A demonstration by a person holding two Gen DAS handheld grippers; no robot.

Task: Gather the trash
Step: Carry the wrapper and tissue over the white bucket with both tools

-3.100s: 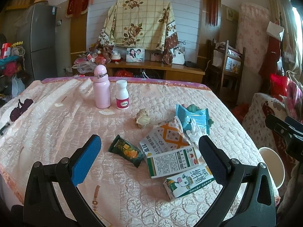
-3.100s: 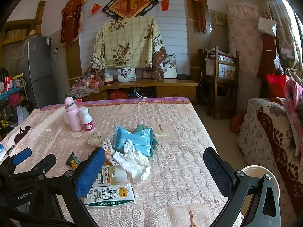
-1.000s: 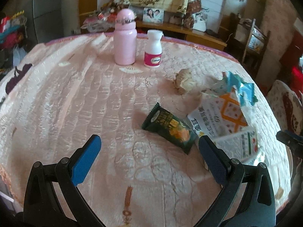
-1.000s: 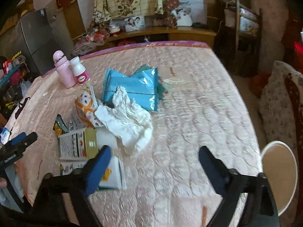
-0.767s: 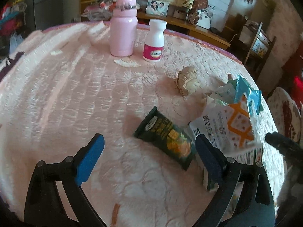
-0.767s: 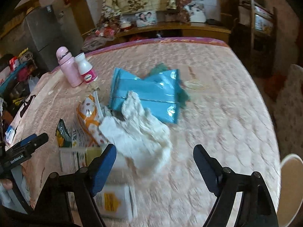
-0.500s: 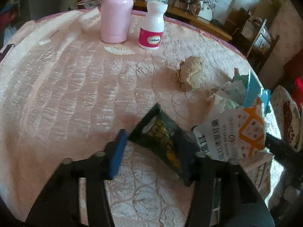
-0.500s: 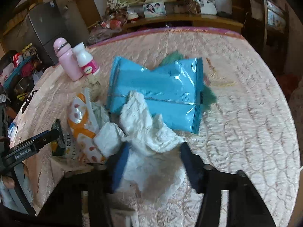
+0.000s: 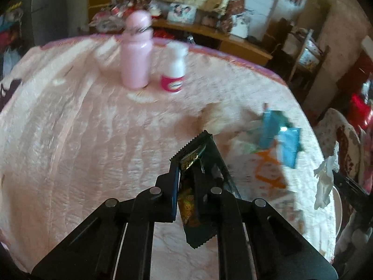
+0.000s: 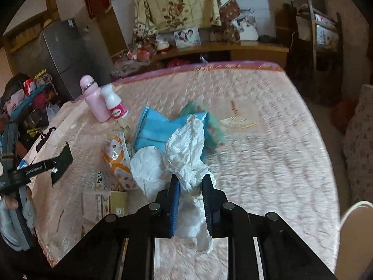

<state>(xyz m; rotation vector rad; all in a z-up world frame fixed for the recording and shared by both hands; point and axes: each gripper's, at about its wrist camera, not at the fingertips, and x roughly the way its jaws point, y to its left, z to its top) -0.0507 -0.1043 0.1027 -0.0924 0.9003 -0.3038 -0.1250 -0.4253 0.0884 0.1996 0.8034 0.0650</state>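
My left gripper [image 9: 186,165] is shut on a dark green snack wrapper [image 9: 198,207] and holds it above the pink quilted table [image 9: 70,140]. My right gripper [image 10: 190,179] is shut on a crumpled white tissue [image 10: 186,144], lifted off the table. The tissue also shows at the right edge of the left wrist view [image 9: 324,184]. More trash lies on the table: a blue plastic packet [image 10: 153,128], an orange-and-white bag [image 10: 116,161], a second white tissue [image 10: 149,165] and a carton [image 10: 105,203].
A pink bottle [image 9: 136,51] and a white pill bottle [image 9: 174,67] stand at the far side of the table. A white bin rim [image 10: 356,228] sits off the table's right edge. A wooden cabinet [image 10: 233,49] and a fridge [image 10: 65,46] stand behind.
Both grippers came down and shut: the left took hold of the snack wrapper, the right took hold of the white tissue. Both pieces are now lifted off the table.
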